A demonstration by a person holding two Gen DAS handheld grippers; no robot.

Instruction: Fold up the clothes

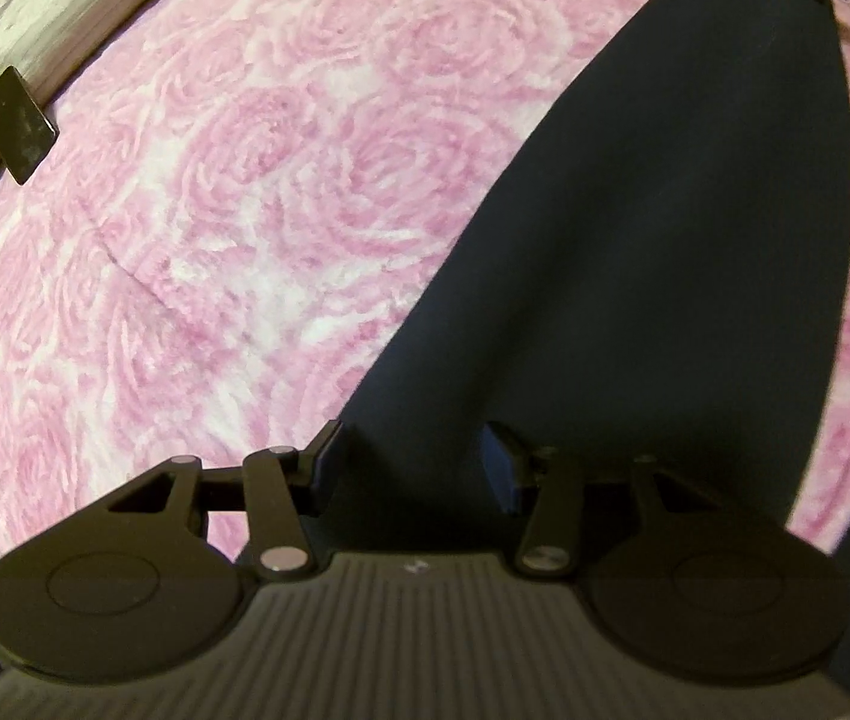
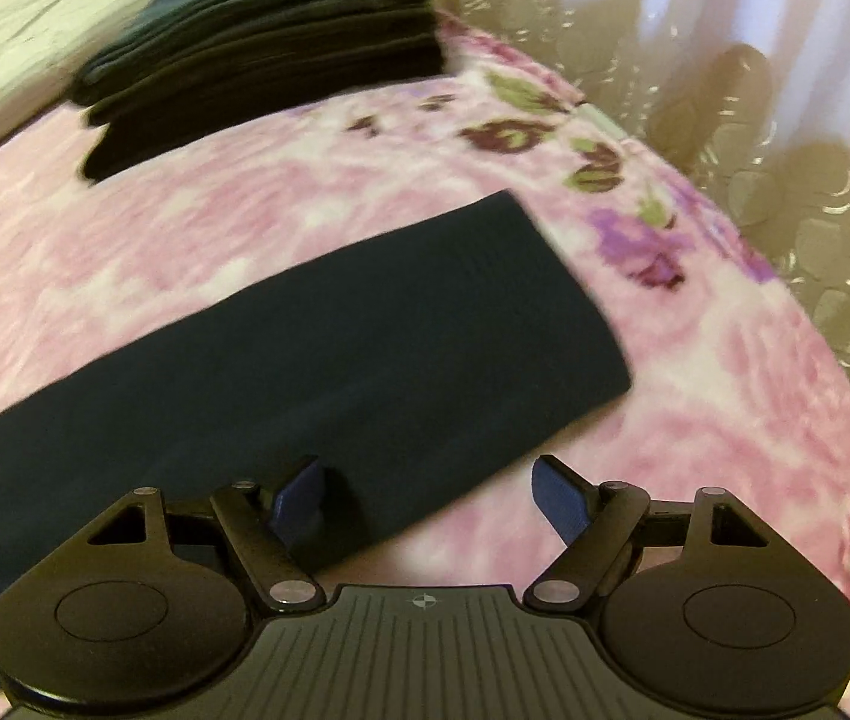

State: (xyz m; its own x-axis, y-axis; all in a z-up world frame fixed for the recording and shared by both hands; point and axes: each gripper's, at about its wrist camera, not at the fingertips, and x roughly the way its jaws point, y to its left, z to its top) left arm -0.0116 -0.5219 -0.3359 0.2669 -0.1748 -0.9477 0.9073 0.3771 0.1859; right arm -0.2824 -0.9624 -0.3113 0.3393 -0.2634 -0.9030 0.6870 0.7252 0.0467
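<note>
1. Left wrist view: your biggest surface is the pink rose-patterned blanket (image 1: pixel 233 192), which covers the bed and fills the frame from 7 o'clock round to 1 o'clock.
2. Next in size, the dark navy garment (image 1: pixel 665 228) lies flat on that blanket as a long strip running from 6 o'clock up to 1 o'clock.
3. In the right wrist view the same garment (image 2: pixel 317 360) runs from 8 o'clock to a squared-off end near 3 o'clock, and the blanket (image 2: pixel 695 450) shows beyond that end.
4. At 11 o'clock in the right wrist view you have a stack of folded dark clothes (image 2: pixel 269 42), well apart from the flat garment.
5. Your left hand-held gripper (image 1: pixel 413 468) points steeply down over the near end of the garment, its jaws standing partly apart with the cloth seen between them; whether the pads pinch the cloth, you cannot tell from this view.
6. Your right hand-held gripper (image 2: pixel 431 498) stands wide, empty, with the garment's near edge below the gap and pink blanket under the right-side finger.
7. Smallest, a flat black rectangular object (image 1: pixel 17 126) lies at 9 o'clock on the blanket's edge in the left wrist view.
</note>
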